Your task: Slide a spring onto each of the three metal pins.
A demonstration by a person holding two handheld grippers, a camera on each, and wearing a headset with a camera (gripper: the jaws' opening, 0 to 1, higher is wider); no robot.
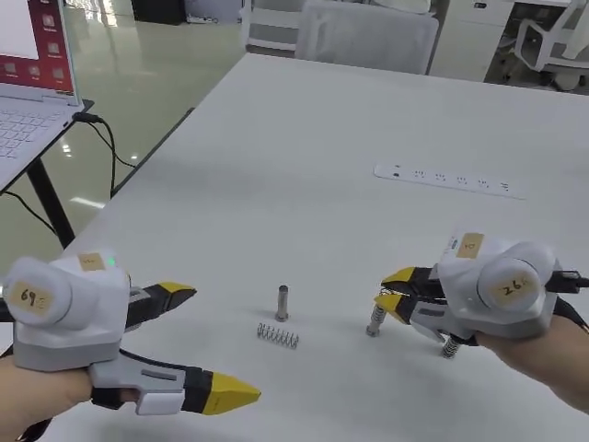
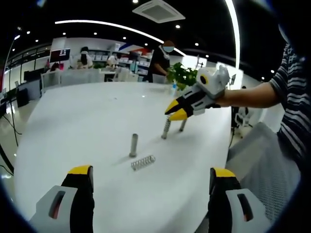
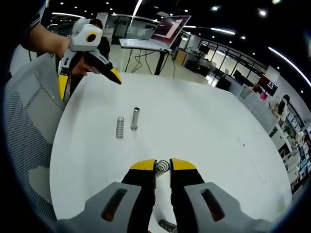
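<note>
A bare metal pin stands upright on the white table, with a loose spring lying just in front of it. To the right stand two pins wearing springs. My right gripper is at the top of the nearer one, its jaws drawn close on the spring. The left gripper view shows that gripper just above the sprung pin. My left gripper hovers wide open at the lower left, holding nothing, facing the bare pin and loose spring.
A white power strip lies at the table's far right. An open laptop sits on a stand to the left, with a black cable trailing down. A grey chair stands at the far edge. People stand in the background.
</note>
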